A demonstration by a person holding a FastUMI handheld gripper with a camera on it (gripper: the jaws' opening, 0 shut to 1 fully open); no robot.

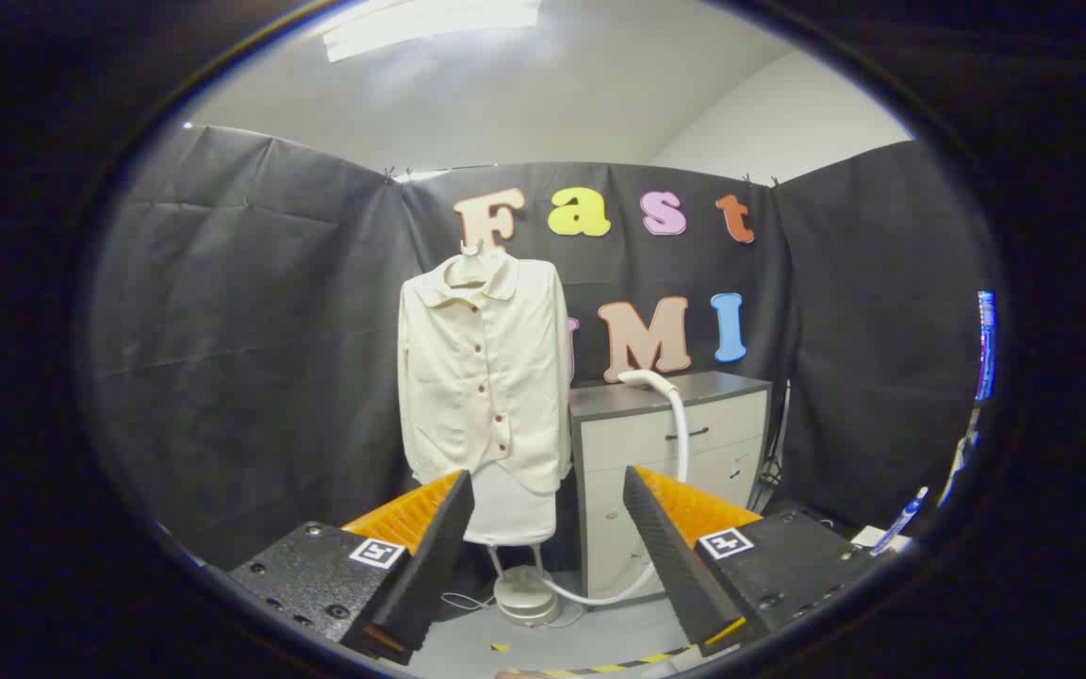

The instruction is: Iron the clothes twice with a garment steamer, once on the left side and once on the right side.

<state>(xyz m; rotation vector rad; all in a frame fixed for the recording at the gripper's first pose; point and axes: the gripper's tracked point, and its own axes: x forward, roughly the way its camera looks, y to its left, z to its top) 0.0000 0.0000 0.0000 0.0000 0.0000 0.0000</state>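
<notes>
A cream button-up shirt [485,372] hangs on a hanger in front of the black booth wall, well beyond my fingers. The garment steamer's head [647,379] lies on top of a grey drawer cabinet [670,429] to the right of the shirt. Its white hose [680,443] runs down the cabinet front to a round base unit [526,596] on the floor under the shirt. My gripper [548,490] is open, far short of the steamer, with nothing between its fingers.
A white panel [508,509] stands under the shirt on thin legs. Yellow-black tape [600,668] marks the floor just ahead of my fingers. A blue-white object [903,519] lies on a surface to the far right.
</notes>
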